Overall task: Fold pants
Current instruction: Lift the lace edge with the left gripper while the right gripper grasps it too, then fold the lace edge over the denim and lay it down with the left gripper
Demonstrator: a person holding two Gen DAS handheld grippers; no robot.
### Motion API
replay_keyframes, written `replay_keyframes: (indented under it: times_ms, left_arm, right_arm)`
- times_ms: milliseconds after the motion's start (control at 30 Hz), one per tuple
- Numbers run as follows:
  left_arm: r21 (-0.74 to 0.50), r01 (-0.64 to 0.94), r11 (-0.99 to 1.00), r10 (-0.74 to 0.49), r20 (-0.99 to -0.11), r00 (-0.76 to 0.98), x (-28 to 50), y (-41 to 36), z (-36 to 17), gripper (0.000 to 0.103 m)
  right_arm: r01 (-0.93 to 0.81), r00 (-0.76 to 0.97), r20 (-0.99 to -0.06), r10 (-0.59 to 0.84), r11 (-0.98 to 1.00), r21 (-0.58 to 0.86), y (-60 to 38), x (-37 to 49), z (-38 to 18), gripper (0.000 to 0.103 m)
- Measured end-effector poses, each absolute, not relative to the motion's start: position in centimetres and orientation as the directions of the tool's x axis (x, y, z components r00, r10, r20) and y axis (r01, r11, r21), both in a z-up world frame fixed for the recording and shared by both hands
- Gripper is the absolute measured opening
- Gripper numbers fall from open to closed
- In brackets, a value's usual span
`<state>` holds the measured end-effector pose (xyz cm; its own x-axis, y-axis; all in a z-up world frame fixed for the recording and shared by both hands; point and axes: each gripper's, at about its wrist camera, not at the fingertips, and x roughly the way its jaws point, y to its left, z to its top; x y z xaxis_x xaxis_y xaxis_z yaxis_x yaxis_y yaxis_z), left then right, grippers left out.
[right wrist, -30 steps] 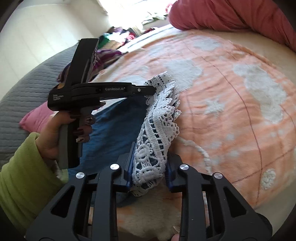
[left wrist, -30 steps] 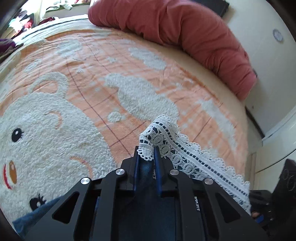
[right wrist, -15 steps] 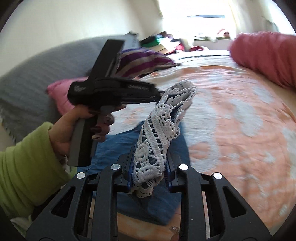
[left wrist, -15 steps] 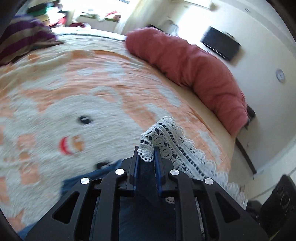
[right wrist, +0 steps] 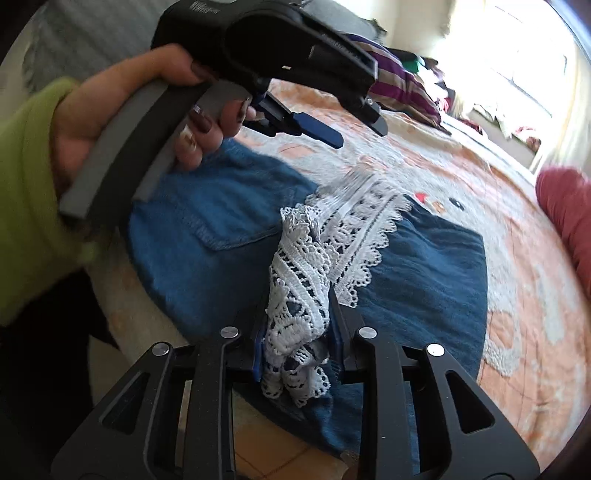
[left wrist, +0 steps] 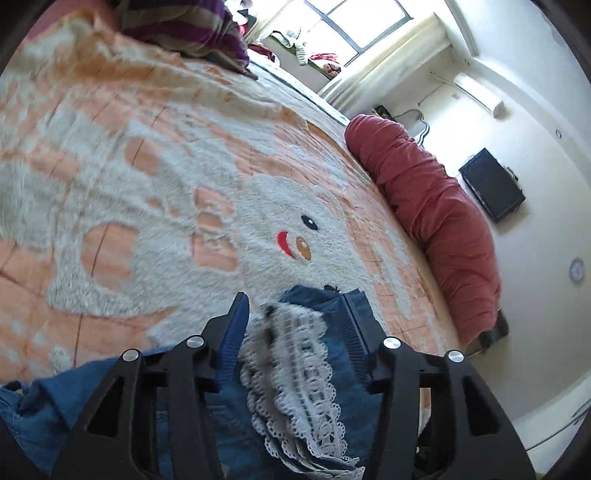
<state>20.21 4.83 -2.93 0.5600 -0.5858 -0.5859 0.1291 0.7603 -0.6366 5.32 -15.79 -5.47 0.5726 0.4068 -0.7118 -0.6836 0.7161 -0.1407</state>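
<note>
Left tool (left wrist: 299,314) now open (lace hem (left wrist: 295,369) released)

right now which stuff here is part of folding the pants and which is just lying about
Part of the job:
- denim pants with white lace hem
- left gripper, fingers open
- right gripper, fingers shut on the lace hem

Just lying about:
- red duvet roll
- striped purple cloth
- bear blanket underneath
</note>
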Motion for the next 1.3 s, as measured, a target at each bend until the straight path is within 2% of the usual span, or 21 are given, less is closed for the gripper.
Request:
replay_keyframes:
  times_ms: [100,200,267,467,567,633,667,700,733,900,1067,1167,1300]
  left_arm:
    - [-0.623,0.121,0.773,-0.576,-0.609,0.546,20.9,4.7,-3.7,0.063]
    - [-0.567,0.1,0.818,-0.528,-0.67,0.522,21.5,3.9,-5.0,0.069]
    - [-0.567,0.093,0.818,-0.53,-0.683,0.503,21.8,3.6,-5.7,0.07]
    - [-0.554,0.115,0.824,-0.536,-0.699,0.473,22.8,1.9,-6.3,0.07]
    - [-0.537,0.125,0.834,-0.528,-0.714,0.46,23.1,0.8,-6.7,0.062]
    - [-0.534,0.132,0.835,-0.529,-0.714,0.458,23.2,0.3,-6.9,0.034]
    - [-0.534,0.133,0.835,-0.529,-0.712,0.461,23.2,0.1,-6.9,0.029]
    - [-0.527,0.14,0.838,-0.526,-0.712,0.466,23.2,-0.1,-6.8,0.02]
    - [-0.515,0.148,0.844,-0.517,-0.71,0.478,23.0,-0.3,-6.4,0.019]
    - [-0.497,0.185,0.848,-0.514,-0.685,0.517,22.2,0.2,-4.7,0.017]
    - [-0.475,0.143,0.868,-0.477,-0.719,0.505,22.8,1.0,-6.0,0.018]
    - [-0.484,0.114,0.867,-0.472,-0.73,0.494,23.1,1.3,-6.9,0.025]
    - [-0.463,0.109,0.88,-0.448,-0.729,0.518,22.9,1.5,-6.5,0.034]
  right_arm:
    - [-0.702,0.589,-0.698,0.407,0.685,-0.194,-15.4,4.4,-5.8,0.028]
    - [-0.73,0.575,-0.688,0.444,0.658,-0.185,-15.7,3.6,-5.6,0.033]
    - [-0.757,0.541,-0.677,0.498,0.639,-0.135,-16.2,2.8,-4.9,0.034]
    - [-0.767,0.471,-0.593,0.653,0.635,0.091,-19.8,3.0,-1.1,0.05]
    - [-0.671,0.54,-0.568,0.621,0.725,0.155,-22.9,6.6,0.5,0.056]
    - [-0.597,0.567,-0.613,0.551,0.787,0.156,-24.1,10.0,0.4,0.059]
    - [-0.567,0.57,-0.635,0.521,0.809,0.156,-24.7,11.6,0.1,0.059]
    - [-0.525,0.564,-0.667,0.487,0.835,0.166,-25.4,14.0,-0.4,0.059]
    - [-0.486,0.559,-0.689,0.462,0.855,0.18,-25.8,16.0,-0.8,0.059]
    - [-0.373,0.493,-0.757,0.43,0.89,0.263,-27.4,22.8,-3.2,0.059]
    - [-0.392,0.493,-0.806,0.326,0.911,0.129,-24.7,24.5,-5.1,0.059]
    - [-0.395,0.522,-0.818,0.244,0.918,0.021,-23.6,24.2,-6.4,0.059]
    - [-0.386,0.543,-0.804,0.242,0.922,0.017,-24.2,24.1,-6.6,0.06]
